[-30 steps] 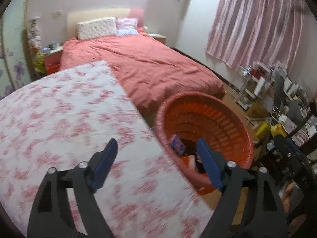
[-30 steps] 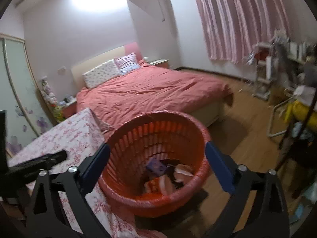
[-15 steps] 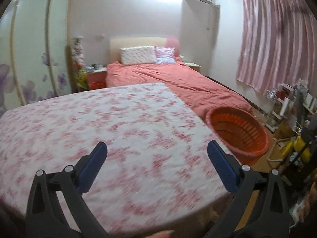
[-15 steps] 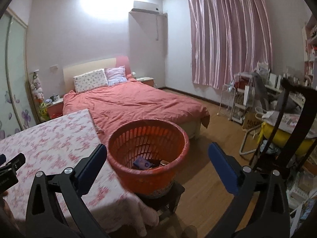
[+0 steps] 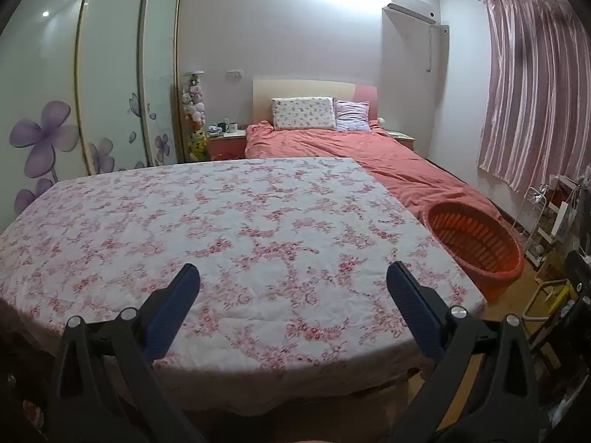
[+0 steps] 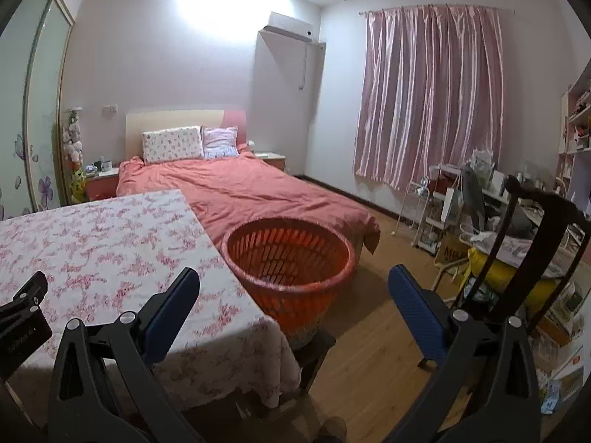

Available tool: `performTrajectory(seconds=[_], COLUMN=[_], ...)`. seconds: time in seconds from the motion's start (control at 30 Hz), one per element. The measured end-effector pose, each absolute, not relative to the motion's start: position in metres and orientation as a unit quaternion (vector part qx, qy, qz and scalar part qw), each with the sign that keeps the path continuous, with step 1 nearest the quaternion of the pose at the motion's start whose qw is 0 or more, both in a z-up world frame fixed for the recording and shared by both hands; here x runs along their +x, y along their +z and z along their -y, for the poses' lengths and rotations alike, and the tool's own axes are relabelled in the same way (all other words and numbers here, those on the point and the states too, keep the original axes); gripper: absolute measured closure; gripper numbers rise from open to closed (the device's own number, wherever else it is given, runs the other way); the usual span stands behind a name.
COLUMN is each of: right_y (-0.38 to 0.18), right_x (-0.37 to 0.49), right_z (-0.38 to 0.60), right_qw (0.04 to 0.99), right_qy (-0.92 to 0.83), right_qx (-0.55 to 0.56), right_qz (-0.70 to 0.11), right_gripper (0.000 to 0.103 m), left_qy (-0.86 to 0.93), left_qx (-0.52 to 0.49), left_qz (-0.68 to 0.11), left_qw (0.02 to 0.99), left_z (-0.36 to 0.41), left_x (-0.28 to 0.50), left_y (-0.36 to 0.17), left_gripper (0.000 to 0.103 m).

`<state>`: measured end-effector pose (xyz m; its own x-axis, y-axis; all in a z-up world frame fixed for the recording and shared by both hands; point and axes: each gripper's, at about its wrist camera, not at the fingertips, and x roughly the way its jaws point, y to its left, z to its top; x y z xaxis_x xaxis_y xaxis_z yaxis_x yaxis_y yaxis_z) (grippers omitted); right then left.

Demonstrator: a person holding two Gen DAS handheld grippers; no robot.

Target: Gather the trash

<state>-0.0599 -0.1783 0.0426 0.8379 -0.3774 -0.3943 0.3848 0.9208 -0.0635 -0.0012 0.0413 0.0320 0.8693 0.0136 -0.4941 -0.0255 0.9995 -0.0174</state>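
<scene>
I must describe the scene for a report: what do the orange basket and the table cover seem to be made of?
The basket looks like molded plastic with a slight sheen: its wall is a regular grid of slots under a smooth rolled rim. The table cover looks like soft matte cloth, probably cotton, with a printed pink flower pattern; it shows fine creases and drapes over the edge.

The surface (image 5: 229, 229) wears a white cloth strewn with pink-red floral sprigs. Beside it the slatted laundry basket (image 6: 291, 254) is bright orange-red. The bed (image 6: 258, 192) has a salmon-coral duvet, a white floral pillow (image 5: 303, 112) and a pale lilac-striped one (image 5: 352, 116). The curtain (image 6: 428, 110) is glossy pink with lighter stripes. The wardrobe doors (image 5: 110, 74) are frosted pale green with purple flowers. Both grippers have blue pads (image 5: 173, 306) on black frames.
</scene>
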Motion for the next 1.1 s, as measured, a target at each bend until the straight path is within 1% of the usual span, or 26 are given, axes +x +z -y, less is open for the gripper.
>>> performTrajectory(seconds=[0.47,1.1], right_y=[0.027,0.023], right_x=[-0.069,-0.072], right_z=[0.171,0.176], right_qw=[0.946,0.942], right_qy=[-0.22,-0.232], right_qx=[0.014,0.006], right_qz=[-0.239,-0.244], right_gripper=[0.002,0.002], left_qy=[0.007,0.012], left_qx=[-0.014,-0.011], left_qz=[-0.266,-0.266], left_qw=[0.964,0.964], left_z=[-0.044,-0.039], left_x=[-0.017,-0.026], left_y=[0.023,0.021], left_gripper=[0.004,0.004])
